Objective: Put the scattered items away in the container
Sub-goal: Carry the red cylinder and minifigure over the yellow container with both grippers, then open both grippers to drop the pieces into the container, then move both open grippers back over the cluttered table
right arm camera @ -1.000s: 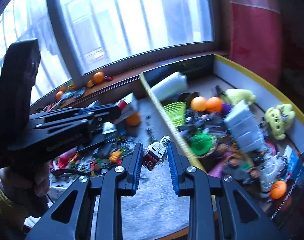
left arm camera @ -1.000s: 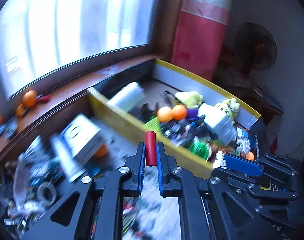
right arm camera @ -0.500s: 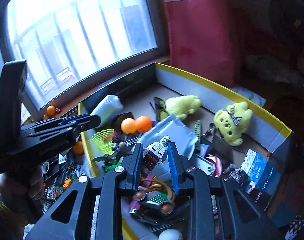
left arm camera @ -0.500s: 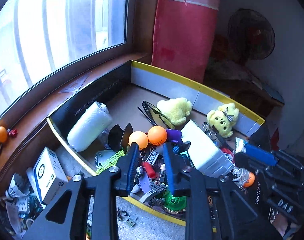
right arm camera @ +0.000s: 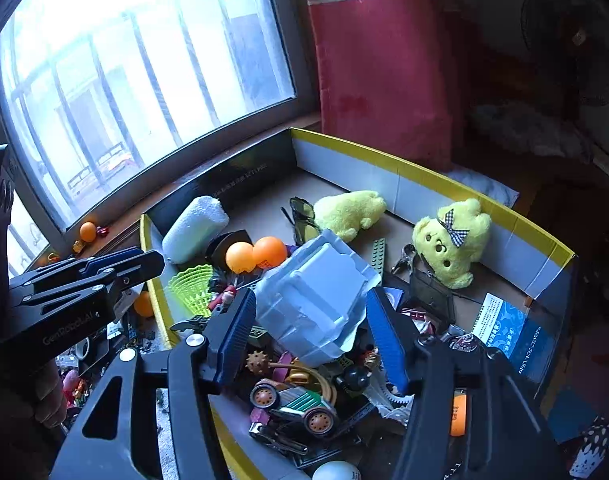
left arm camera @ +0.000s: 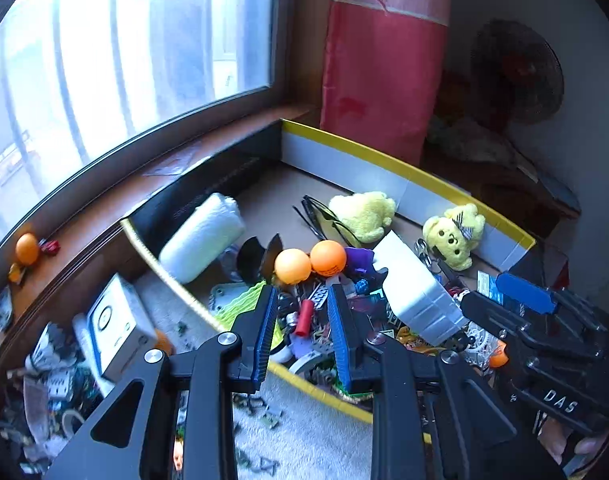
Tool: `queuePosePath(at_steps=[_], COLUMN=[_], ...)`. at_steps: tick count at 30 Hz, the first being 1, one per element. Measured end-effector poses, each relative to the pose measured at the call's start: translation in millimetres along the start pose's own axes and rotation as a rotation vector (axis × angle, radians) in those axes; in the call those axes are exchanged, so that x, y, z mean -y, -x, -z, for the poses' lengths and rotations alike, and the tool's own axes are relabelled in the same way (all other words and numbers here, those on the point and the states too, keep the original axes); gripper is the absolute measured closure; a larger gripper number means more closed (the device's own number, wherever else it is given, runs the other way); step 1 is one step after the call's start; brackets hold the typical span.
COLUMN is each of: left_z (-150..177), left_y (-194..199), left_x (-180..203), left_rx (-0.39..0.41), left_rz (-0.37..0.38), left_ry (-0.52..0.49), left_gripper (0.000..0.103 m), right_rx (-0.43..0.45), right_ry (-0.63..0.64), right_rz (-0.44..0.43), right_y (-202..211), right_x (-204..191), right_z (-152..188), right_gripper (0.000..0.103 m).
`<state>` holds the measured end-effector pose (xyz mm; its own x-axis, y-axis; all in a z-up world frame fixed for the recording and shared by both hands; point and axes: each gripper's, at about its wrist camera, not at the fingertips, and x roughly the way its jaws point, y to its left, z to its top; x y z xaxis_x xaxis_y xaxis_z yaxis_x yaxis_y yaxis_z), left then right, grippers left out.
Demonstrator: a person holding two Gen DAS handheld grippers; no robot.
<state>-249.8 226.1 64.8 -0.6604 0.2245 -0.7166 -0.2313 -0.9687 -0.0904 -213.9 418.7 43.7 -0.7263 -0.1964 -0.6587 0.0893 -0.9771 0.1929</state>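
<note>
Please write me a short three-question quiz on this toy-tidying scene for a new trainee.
1. True or false: the left gripper is clamped on the red cylinder.
2. What lies directly beyond the right gripper? A) the white moulded tray B) the yellow bear with the checked bow C) the white foam roll
3. Fill in: the two orange balls lie ____ the yellow-rimmed box.

Key
1. False: the jaws stand apart and the cylinder lies loose among the toys in the box.
2. A
3. inside
</note>
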Motion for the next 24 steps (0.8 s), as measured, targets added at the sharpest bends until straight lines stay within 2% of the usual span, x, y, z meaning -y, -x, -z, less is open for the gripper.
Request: queuePosePath(at_steps=[3, 8, 16, 24], left_z=[6.0, 22.4, 59.6, 114.0], left_y=[20.5, 60.6, 120.1, 172.7], left_x=[-6.0, -19.8, -63.1, -110.6], left_rx=[0.018, 0.044, 0.056, 0.039], left_rz=[-0.010, -0.120, -0.227, -0.262], left_ry=[0.027, 0.054, 0.165, 0.266], left_gripper=[0.077, 0.077, 0.077, 0.077], right_rx=[0.006, 0.016, 0.012, -0.018], right_ry=[0.023, 0.053, 0.106, 0.114], right_rz=[-0.024, -0.074, -0.191, -0.273], right_y=[8.2, 22.1, 37.9, 65.0], right_x=[-11.2, -36.1, -96.4, -165.9], right_z=[2.7, 9.6, 23.1, 54.4], right_gripper=[0.045, 0.045, 0.045, 0.045])
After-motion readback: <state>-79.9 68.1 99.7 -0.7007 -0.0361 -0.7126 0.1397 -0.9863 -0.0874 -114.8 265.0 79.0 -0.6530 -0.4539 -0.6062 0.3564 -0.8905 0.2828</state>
